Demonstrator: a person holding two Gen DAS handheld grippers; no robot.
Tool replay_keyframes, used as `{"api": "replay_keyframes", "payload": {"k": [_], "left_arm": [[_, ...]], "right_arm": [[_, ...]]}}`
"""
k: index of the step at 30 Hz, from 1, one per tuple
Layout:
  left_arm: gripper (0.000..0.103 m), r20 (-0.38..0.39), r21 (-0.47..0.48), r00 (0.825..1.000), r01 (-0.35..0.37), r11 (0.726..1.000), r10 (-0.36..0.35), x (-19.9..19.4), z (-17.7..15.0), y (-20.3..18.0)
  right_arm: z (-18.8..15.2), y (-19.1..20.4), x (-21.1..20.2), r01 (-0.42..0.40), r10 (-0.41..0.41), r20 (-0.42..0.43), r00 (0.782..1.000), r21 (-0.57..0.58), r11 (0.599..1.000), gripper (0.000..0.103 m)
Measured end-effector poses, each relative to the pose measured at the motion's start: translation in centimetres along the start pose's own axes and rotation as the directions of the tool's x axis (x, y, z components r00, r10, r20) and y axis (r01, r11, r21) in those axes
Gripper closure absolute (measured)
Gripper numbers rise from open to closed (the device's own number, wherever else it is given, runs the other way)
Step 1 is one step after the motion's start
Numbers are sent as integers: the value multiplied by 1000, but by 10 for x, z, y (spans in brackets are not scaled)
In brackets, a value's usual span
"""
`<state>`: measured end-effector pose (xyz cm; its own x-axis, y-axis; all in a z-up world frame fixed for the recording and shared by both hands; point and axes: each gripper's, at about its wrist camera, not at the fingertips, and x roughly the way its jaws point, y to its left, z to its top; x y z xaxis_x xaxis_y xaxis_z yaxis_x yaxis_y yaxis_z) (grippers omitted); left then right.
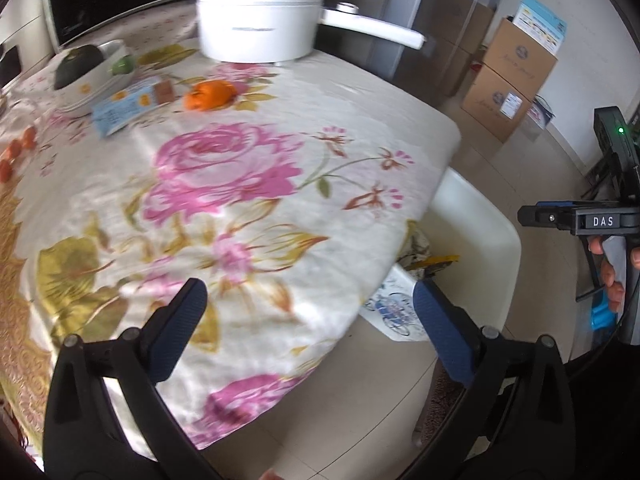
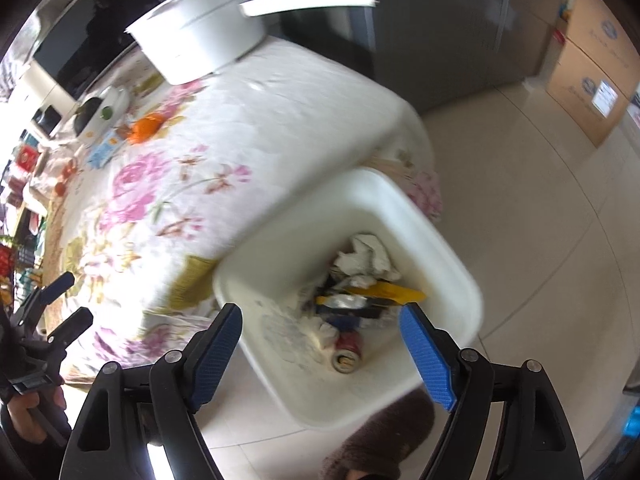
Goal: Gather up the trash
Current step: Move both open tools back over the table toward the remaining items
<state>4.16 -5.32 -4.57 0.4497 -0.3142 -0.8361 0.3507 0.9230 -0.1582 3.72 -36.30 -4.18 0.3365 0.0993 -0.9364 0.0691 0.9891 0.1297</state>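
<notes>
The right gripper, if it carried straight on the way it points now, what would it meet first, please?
Probably the white bin and the trash inside; the red can lies nearest between the open right gripper fingers. Depth is uncertain.

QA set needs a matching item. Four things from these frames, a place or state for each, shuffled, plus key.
Things:
1. drink can
2. white pot
3. orange peel
4. left gripper

Places or states:
A. on the tablecloth, beside the blue packet
B. at the table's far edge, lid on
C. lying inside the white bin
D. open, nothing between the fingers

Pairs: 1-C, 2-B, 3-A, 4-D
</notes>
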Motion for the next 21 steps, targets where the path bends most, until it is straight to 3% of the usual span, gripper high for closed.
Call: {"api": "replay_keyframes", "payload": {"k": [8, 21], "left_arm": [[1, -13, -121, 997, -73, 990, 72, -20, -6, 54], [1, -9, -188, 987, -161, 969, 162, -38, -7, 135]], "right_arm": [[15, 64, 10, -6, 8, 20, 1000, -68, 998, 20], [66, 150, 62, 19, -16, 16, 1000, -202, 979, 19]]}}
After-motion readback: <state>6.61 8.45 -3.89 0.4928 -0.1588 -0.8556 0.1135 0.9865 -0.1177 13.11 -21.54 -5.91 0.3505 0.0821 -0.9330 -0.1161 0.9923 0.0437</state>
